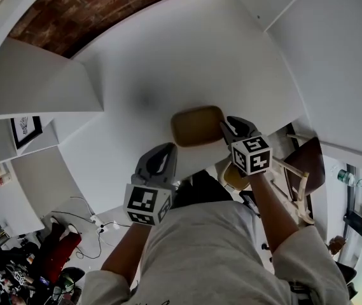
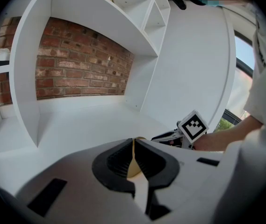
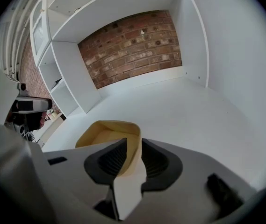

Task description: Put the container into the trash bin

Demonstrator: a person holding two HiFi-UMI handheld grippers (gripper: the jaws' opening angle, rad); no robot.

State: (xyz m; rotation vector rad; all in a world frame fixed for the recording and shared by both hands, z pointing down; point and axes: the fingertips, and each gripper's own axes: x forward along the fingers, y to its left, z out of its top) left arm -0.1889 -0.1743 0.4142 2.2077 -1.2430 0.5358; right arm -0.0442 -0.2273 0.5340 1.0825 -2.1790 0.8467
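The white table [image 1: 219, 62] fills the head view, which catches only a strip of the brick wall [image 3: 133, 48]. Both gripper views show that wall face on, framed by white shelves [image 2: 100, 13]. The tan container [image 1: 197, 126] is over the table near its front edge; whether it rests there or is lifted cannot be told. The right gripper [image 1: 227, 129] is clamped on the container's right wall, plain in its own view. The left gripper [image 1: 166, 150] is closed on a thin tan sliver, the container's edge, and its own body hides the rest.
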